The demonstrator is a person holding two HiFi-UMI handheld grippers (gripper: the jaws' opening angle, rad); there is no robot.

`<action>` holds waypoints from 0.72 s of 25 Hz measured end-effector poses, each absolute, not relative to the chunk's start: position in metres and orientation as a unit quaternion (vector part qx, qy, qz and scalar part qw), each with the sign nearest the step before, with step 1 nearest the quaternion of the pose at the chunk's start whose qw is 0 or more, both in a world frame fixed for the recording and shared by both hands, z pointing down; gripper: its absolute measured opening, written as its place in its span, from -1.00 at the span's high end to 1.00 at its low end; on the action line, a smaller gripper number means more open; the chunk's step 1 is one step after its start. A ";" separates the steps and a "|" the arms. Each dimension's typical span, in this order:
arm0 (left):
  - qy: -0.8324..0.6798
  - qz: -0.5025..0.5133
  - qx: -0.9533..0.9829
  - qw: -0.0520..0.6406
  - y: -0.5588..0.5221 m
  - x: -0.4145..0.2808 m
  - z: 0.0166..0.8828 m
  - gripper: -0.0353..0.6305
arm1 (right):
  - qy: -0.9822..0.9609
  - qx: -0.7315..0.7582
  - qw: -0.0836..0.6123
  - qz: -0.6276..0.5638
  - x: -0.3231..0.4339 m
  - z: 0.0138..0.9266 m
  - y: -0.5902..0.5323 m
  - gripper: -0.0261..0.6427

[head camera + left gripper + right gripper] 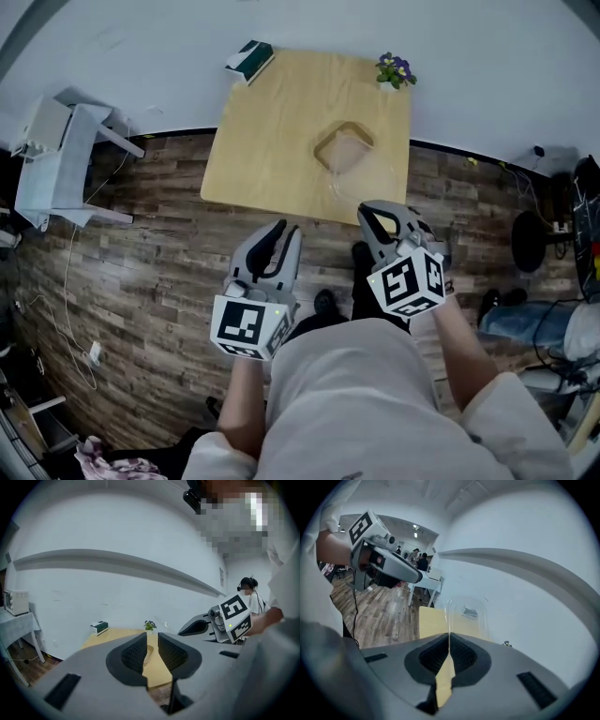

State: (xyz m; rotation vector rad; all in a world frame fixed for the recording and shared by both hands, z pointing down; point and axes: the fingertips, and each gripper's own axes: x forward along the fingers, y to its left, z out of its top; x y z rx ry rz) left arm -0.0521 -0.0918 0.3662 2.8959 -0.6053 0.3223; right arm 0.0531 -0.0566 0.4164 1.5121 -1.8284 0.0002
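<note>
So there are two grippers, and only one has anything in it. The right gripper sits just off the table's near edge, toward its right corner, with its jaws pinched shut on the thin rim of the one clear lid. In the right gripper view the right gripper has that rim squeezed flat between the pads and the lid sticks up and away from it. From the head view the lid shows over the right half of the table, but I can't tell if it's resting on the wood or lifted off it. The left gripper hangs over the floor a bit short of the near edge, and its own view shows the left gripper with the jaws slightly apart and nothing between them. Other than that the table holds one box at the far left corner and one little plant at the far right corner.
</note>
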 end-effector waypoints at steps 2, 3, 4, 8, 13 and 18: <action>-0.195 0.104 0.972 0.078 -0.089 -0.050 0.363 0.67 | -0.716 0.601 0.354 0.007 0.050 0.409 -0.055 0.89; -0.191 0.101 0.973 0.075 -0.087 -0.049 0.361 0.67 | -0.718 0.605 0.344 0.010 0.048 0.405 -0.054 0.89; -0.188 0.099 0.974 0.073 -0.086 -0.049 0.359 0.67 | -0.719 0.609 0.335 0.013 0.046 0.401 -0.054 0.89; -0.178 0.093 0.977 0.069 -0.081 -0.047 0.353 0.67 | -0.725 0.618 0.304 0.019 0.038 0.388 -0.050 0.89; -0.171 0.080 0.980 0.062 -0.083 -0.041 0.344 0.68 | -0.725 0.640 0.252 0.029 0.037 0.366 -0.052 0.89; -0.161 0.071 0.983 0.057 -0.081 -0.037 0.337 0.68 | -0.727 0.651 0.216 0.036 0.035 0.347 -0.049 0.89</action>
